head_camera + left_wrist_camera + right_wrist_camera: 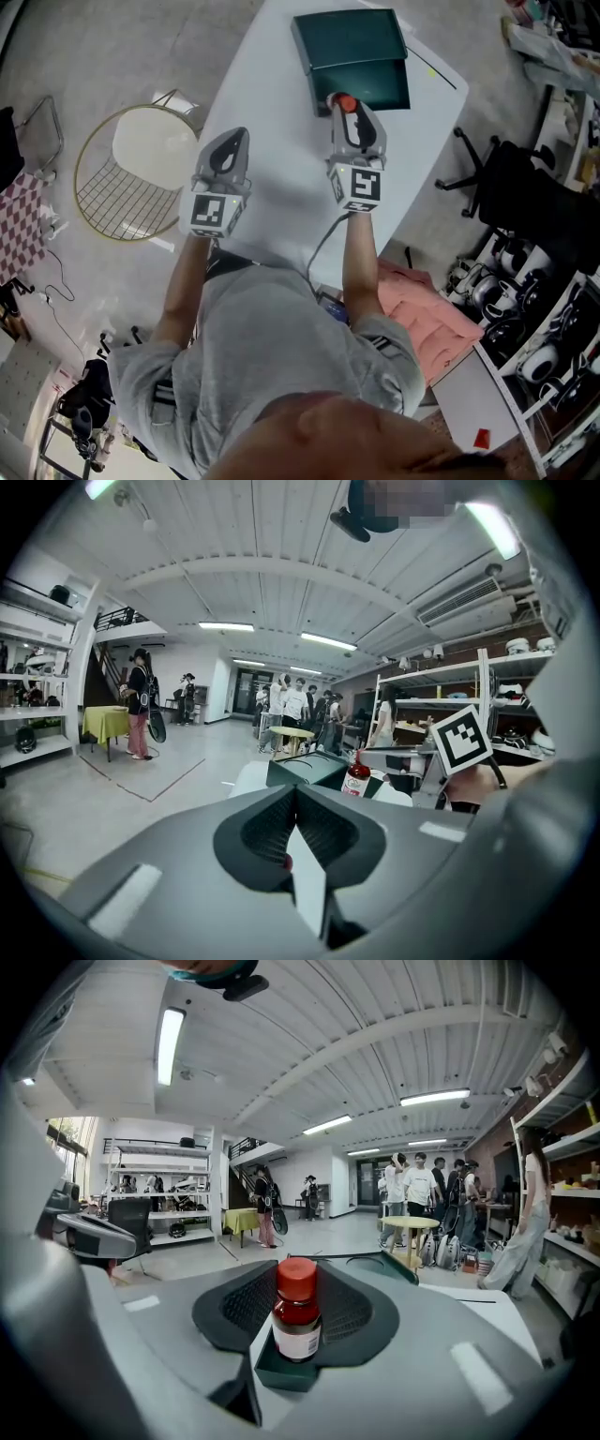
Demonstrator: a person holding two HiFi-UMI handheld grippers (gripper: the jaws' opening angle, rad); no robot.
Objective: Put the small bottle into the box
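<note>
Dark green box (352, 42) sits at the far end of the white table (272, 216), its lid tipped back on the far side, and the inside is too dark to show what it holds. Over to the right gripper (349, 111): its pads pinch the small bottle (297, 1326), which is upright with a red cap, a dark body and a white label. The bottle hangs right at the box's near edge, with a corner of green showing just beneath it between the jaws; whether it touches the box, I cannot tell. The left gripper (232, 139) hovers over bare table well to the left of the box, jaws pressed together on nothing. Off the table's left side stands a wire chair (103, 192) with a cream seat. On the right are a pink cushion (422, 314) and a black office chair (525, 197). Beyond the table, people (417, 1185) stand around a small round table (411, 1225).
</note>
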